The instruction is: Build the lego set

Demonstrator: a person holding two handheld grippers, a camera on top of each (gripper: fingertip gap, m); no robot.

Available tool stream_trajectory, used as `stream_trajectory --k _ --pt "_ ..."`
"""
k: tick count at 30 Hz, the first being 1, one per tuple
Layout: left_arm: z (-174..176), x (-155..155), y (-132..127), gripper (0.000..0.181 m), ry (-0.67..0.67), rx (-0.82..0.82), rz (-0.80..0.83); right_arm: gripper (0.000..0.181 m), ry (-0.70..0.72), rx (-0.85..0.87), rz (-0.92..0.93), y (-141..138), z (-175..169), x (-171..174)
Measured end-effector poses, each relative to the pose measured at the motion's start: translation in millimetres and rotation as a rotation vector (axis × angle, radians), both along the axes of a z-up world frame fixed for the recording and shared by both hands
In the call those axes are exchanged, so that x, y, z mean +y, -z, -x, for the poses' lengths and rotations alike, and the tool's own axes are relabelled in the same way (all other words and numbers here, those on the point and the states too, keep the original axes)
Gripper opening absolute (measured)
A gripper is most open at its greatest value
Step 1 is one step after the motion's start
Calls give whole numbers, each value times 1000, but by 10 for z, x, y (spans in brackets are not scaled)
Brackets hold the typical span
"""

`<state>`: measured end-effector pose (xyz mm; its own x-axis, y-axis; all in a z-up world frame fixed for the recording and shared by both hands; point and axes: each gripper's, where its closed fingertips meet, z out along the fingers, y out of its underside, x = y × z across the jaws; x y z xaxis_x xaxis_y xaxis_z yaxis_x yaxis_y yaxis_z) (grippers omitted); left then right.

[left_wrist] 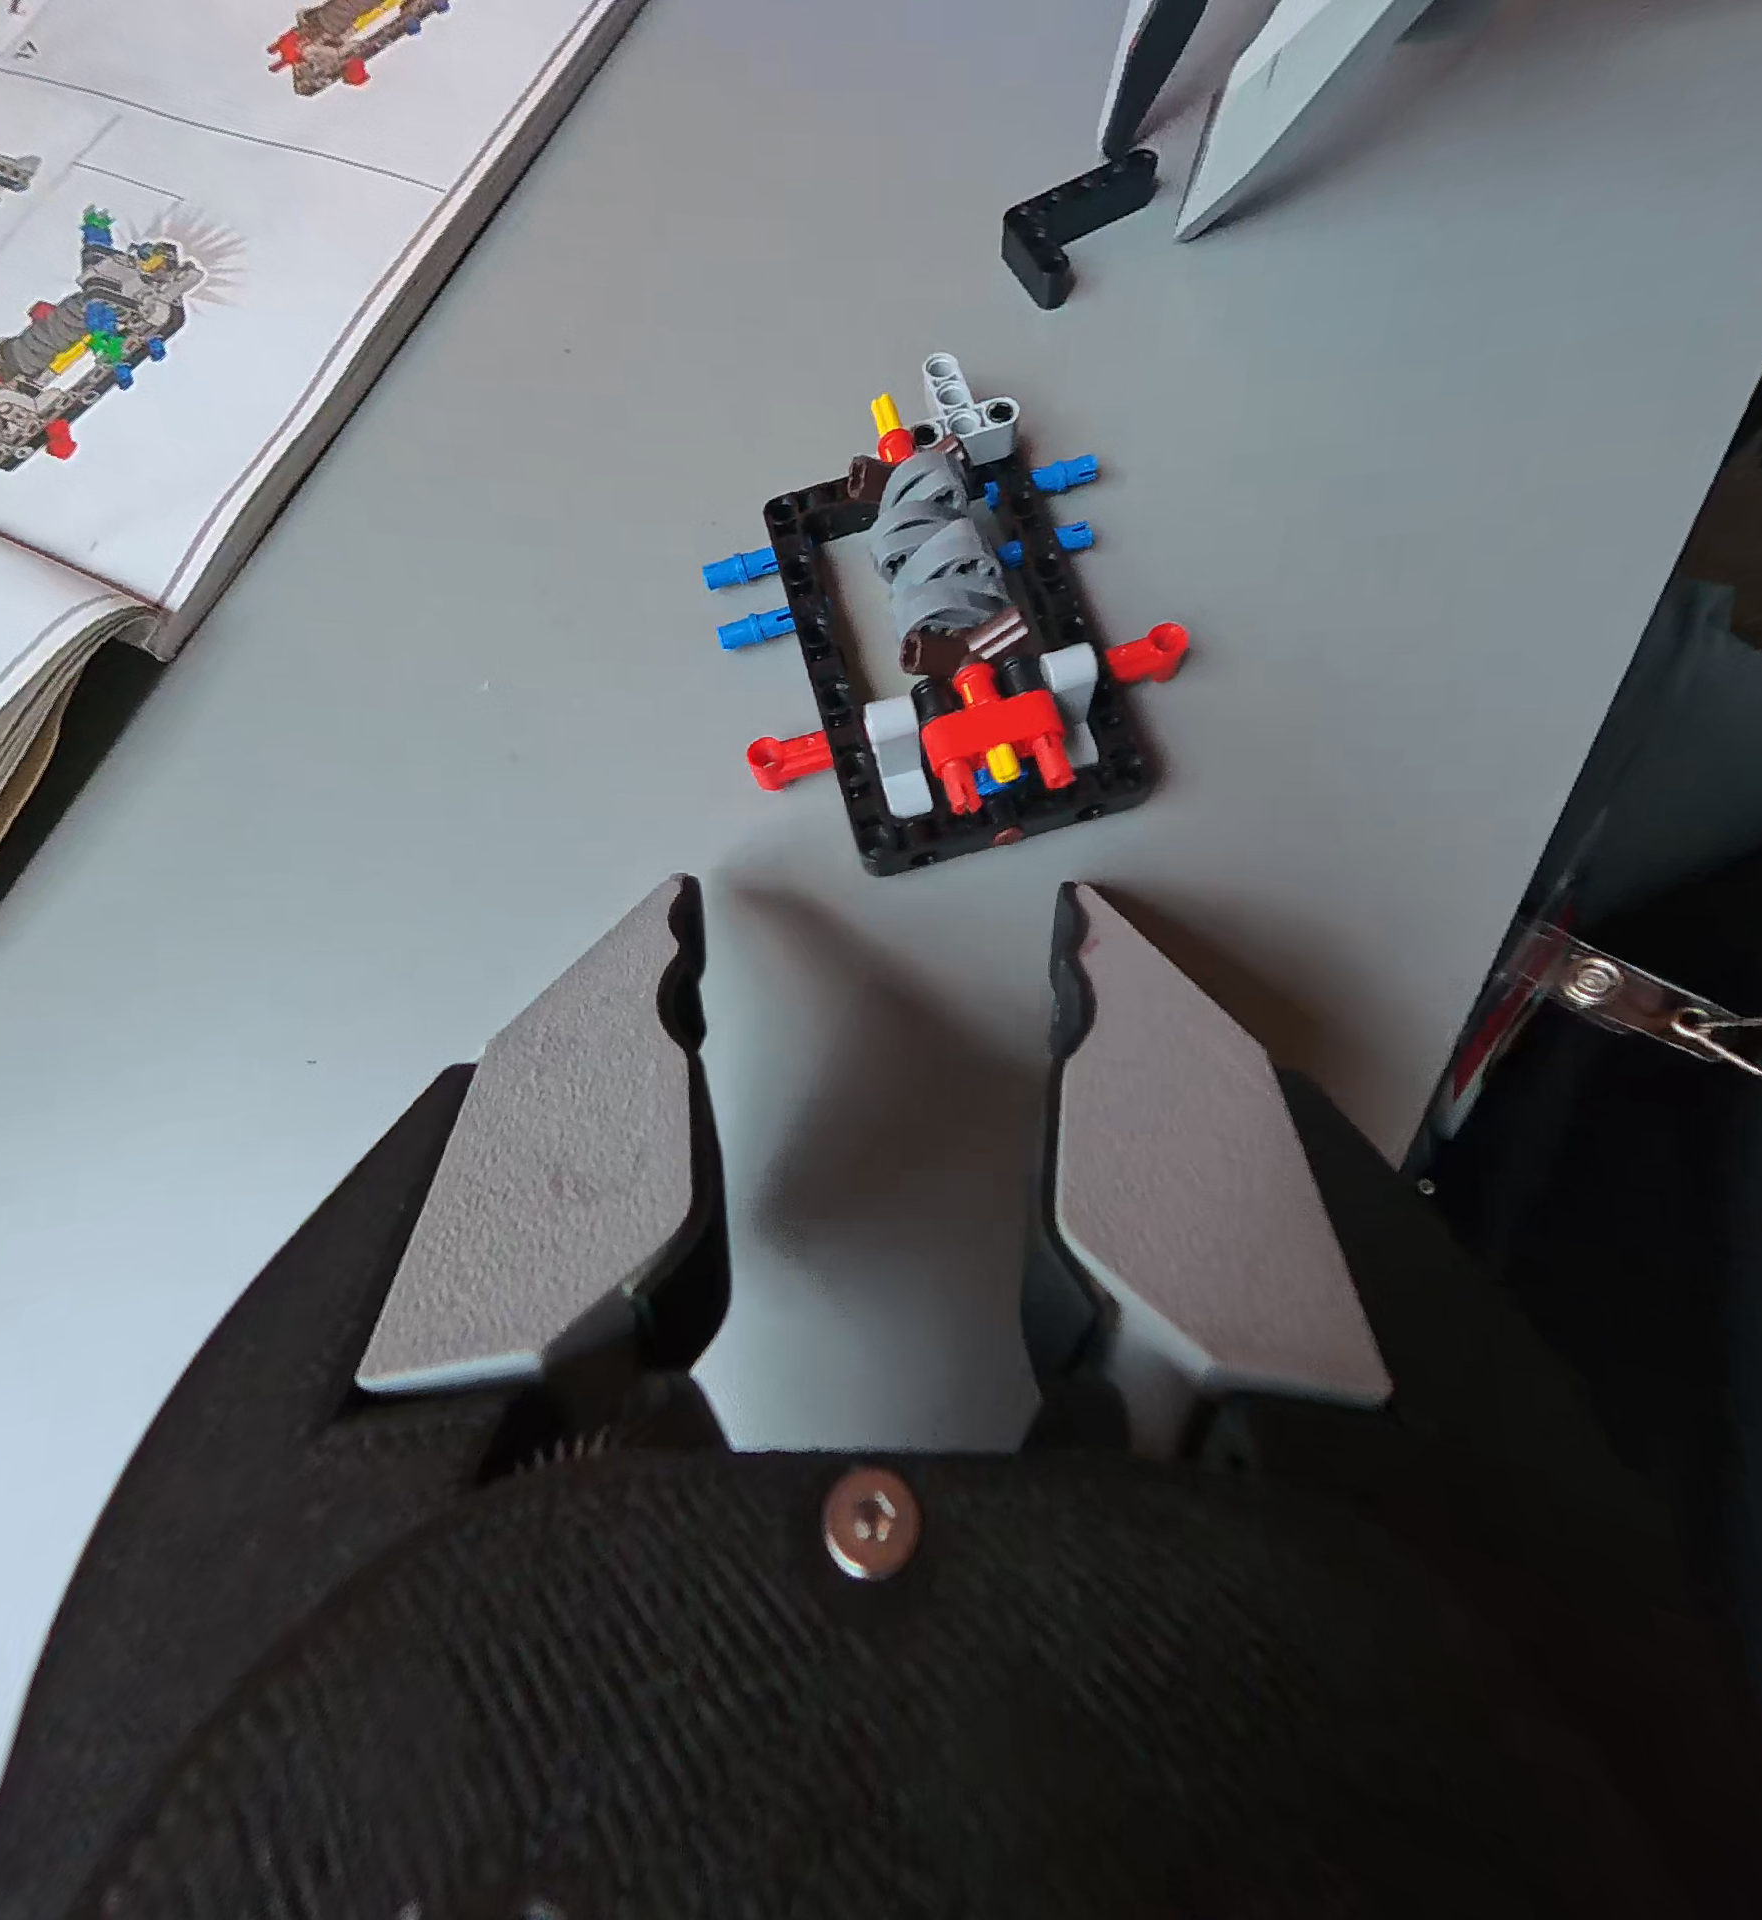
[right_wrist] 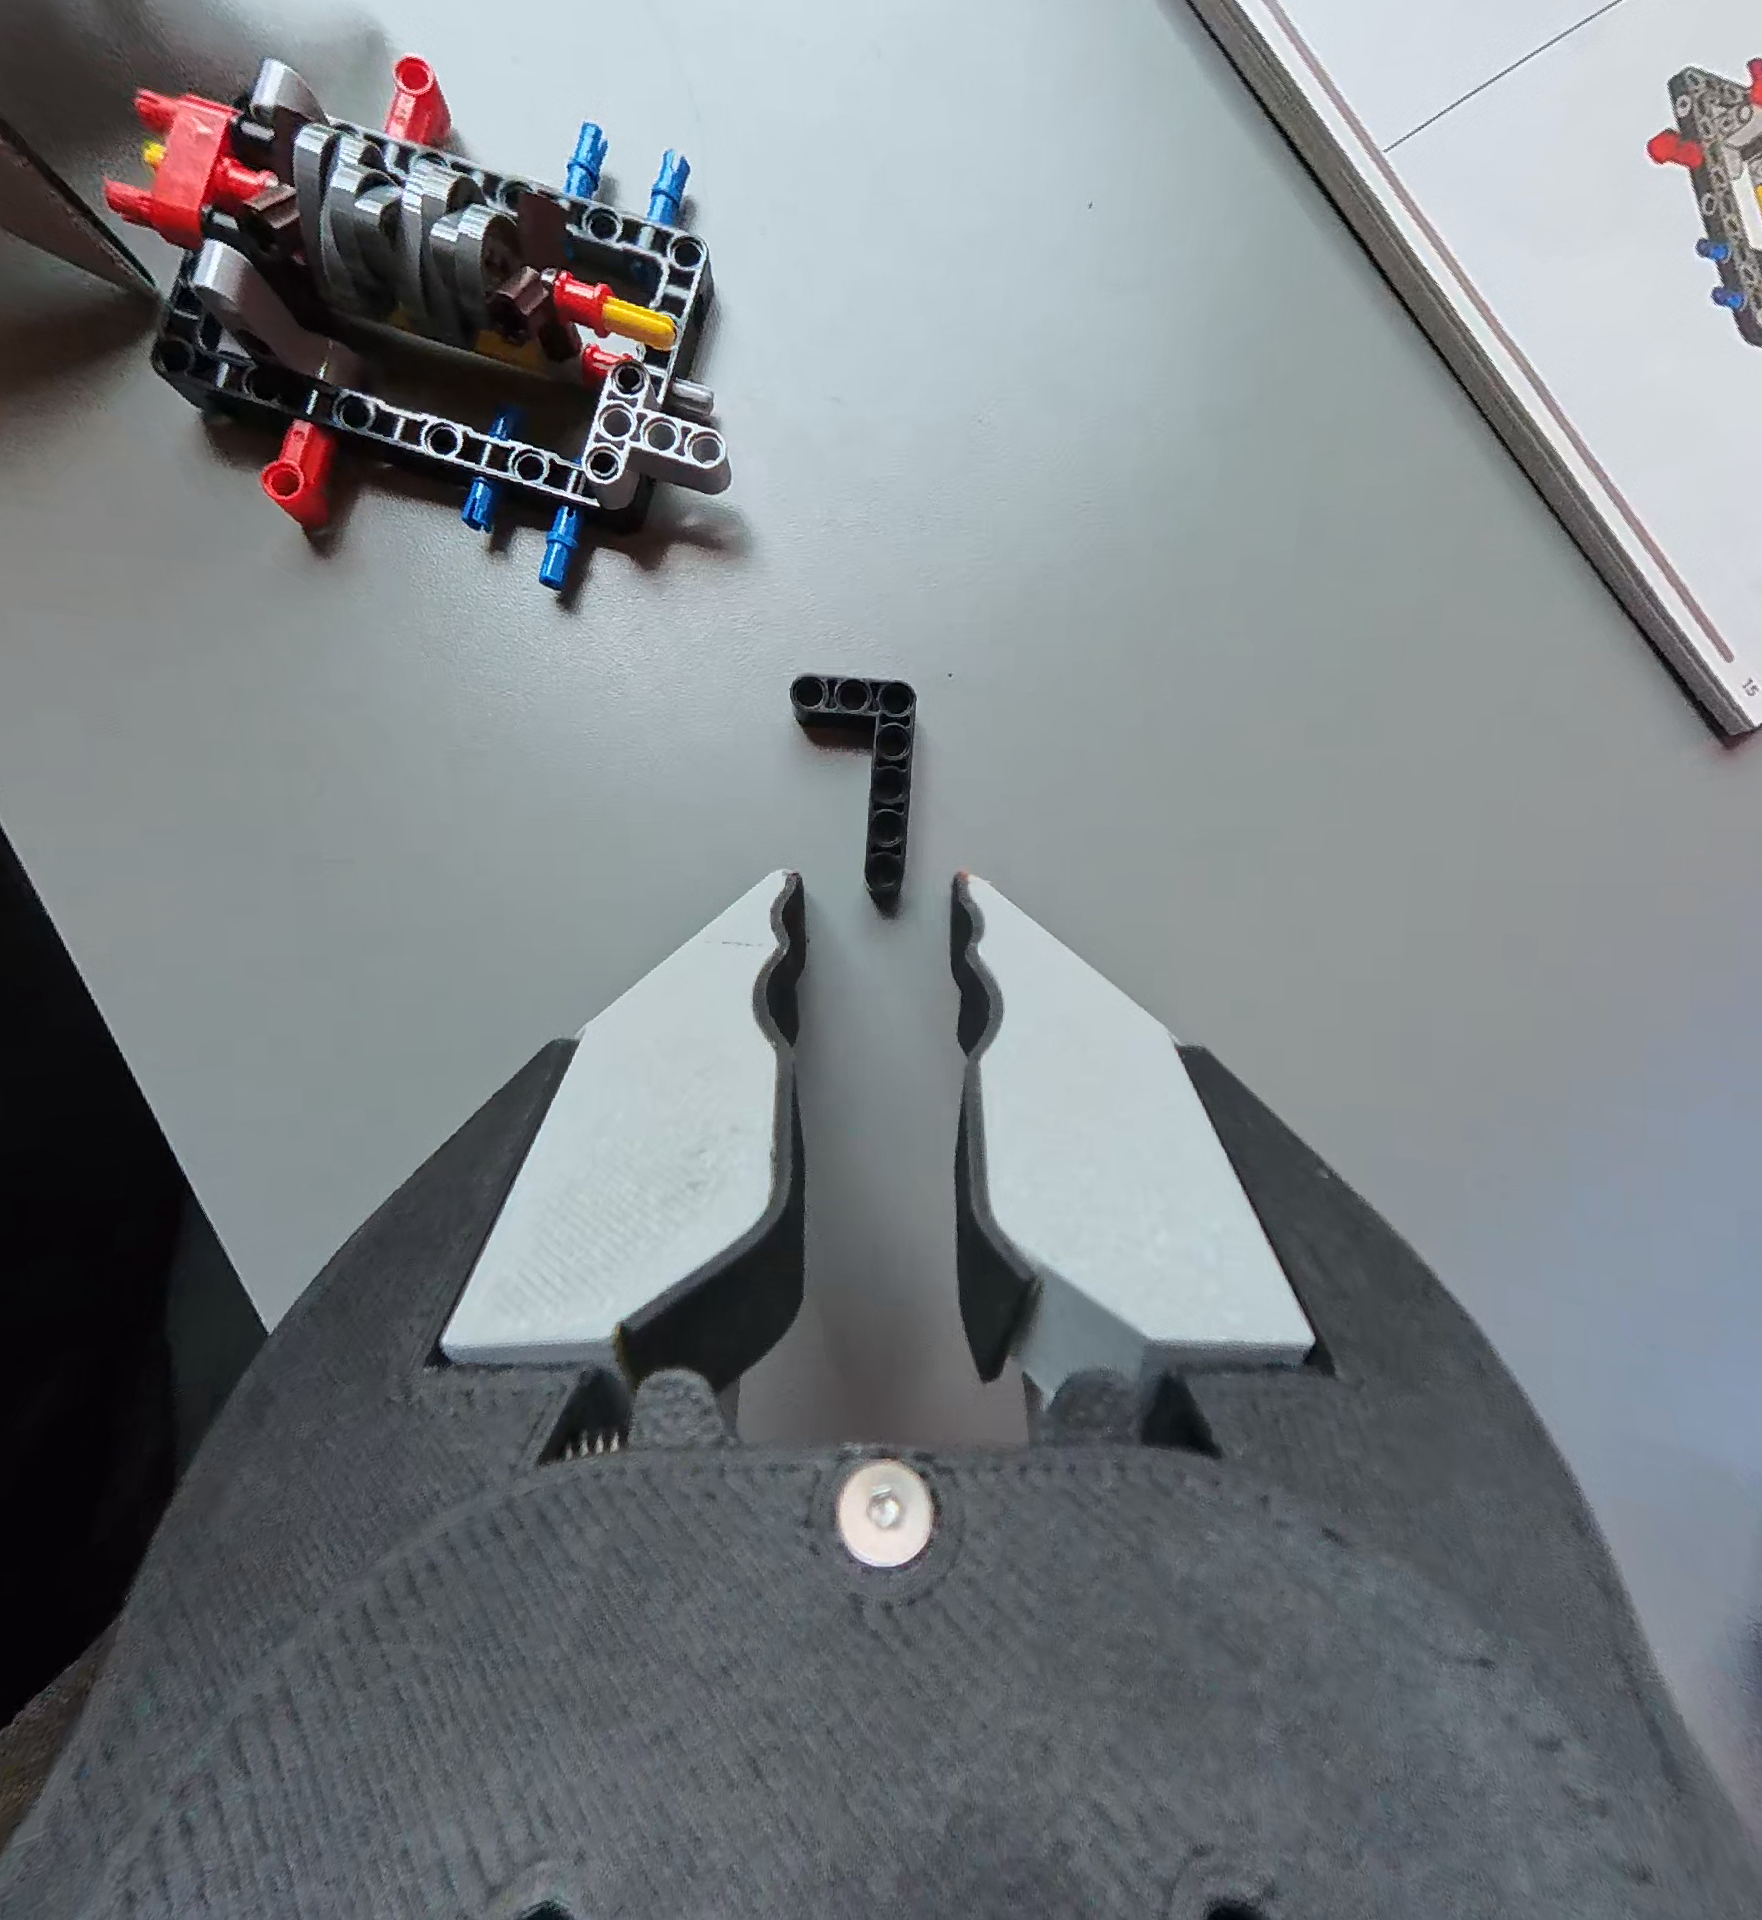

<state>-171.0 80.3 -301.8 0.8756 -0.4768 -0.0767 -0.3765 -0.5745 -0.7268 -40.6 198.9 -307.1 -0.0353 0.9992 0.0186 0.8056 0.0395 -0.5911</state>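
Left wrist view looks along the left gripper [left_wrist: 877, 894], whose grey fingers [left_wrist: 586, 1122] are spread wide with nothing between them, hovering over the grey table [left_wrist: 441, 831]. Just beyond the fingertips lies the lego assembly [left_wrist: 960, 644]: a black rectangular frame carrying a grey twisted drum, a red block at its near end, and blue and red pins sticking out on the left and right sides. Farther off to the right rests a black L-shaped beam [left_wrist: 1074, 223], lying apart from the assembly, with the pale tips of the other gripper [left_wrist: 1272, 114] just past it. An open instruction booklet [left_wrist: 181, 312] fills the far left.

Right wrist view shows the right gripper [right_wrist: 877, 883] with its fingers [right_wrist: 648, 1143] parted and holding nothing. The black L-shaped beam [right_wrist: 882, 769] lies flat on the table just ahead of them, its long arm ending near the gap between the tips. The lego assembly [right_wrist: 441, 301] sits at the far left, well apart from the beam. The booklet [right_wrist: 1531, 312] lies at the far right.
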Motion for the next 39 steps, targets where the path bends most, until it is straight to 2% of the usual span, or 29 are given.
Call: stream_trajectory --k 3,9,24,31,33,35,38,39 --pt "50 8 -4 67 -1 6 -7 27 -4 15 14 -3 -13 1" --pt "42 -2 -27 58 20 57 -51 34 -40 54 20 -6 -2 -24" --pt "37 -8 -8 56 27 11 -16 36 -105 165 21 -8 33 -4" --pt "-41 -63 -8 55 83 10 -15 34 -43 127 -65 -81 -76 170" --pt "-106 -100 -7 58 121 7 -13 34 -92 158 -72 -244 -67 83" --pt "-170 -92 -5 62 134 5 -7 34 -206 171 -112 -394 1 -107" --pt "-188 -30 2 64 101 -2 1 42 -389 184 -261 -465 225 -376" --pt "-180 -15 7 64 89 -12 10 39 -459 182 -314 -444 306 -456"
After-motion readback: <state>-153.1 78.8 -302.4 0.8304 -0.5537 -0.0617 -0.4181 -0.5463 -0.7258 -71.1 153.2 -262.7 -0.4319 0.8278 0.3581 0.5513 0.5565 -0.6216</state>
